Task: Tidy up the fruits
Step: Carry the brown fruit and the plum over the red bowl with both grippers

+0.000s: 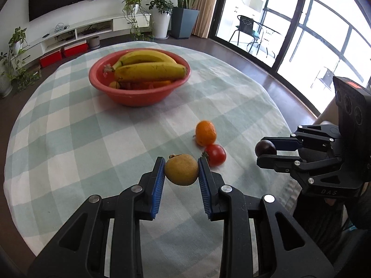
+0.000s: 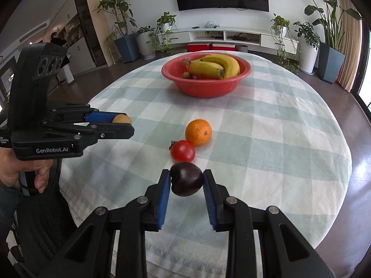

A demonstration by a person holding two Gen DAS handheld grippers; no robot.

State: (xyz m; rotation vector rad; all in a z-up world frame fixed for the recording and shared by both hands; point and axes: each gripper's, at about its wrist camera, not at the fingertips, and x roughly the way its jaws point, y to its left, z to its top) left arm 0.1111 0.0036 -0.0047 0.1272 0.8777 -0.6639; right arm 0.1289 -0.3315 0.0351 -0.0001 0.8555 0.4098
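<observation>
My left gripper [image 1: 181,170] is shut on a yellow-brown pear [image 1: 182,173] and holds it above the cloth; it also shows in the right wrist view [image 2: 125,122] at the left. My right gripper [image 2: 186,180] is shut on a dark purple plum [image 2: 187,178]; it shows in the left wrist view [image 1: 266,151] at the right. An orange [image 1: 205,132] [image 2: 198,132] and a red tomato [image 1: 215,154] [image 2: 182,151] lie touching on the table between the grippers. A red bowl [image 1: 129,96] [image 2: 204,88] at the far side holds bananas [image 1: 150,70] [image 2: 214,66] and some smaller fruit.
The round table has a pale green checked cloth [image 1: 92,134] [image 2: 266,127]. Beyond it are a white TV cabinet [image 2: 231,36], potted plants [image 2: 329,46] and glass doors [image 1: 289,23]. The table edge is close below both grippers.
</observation>
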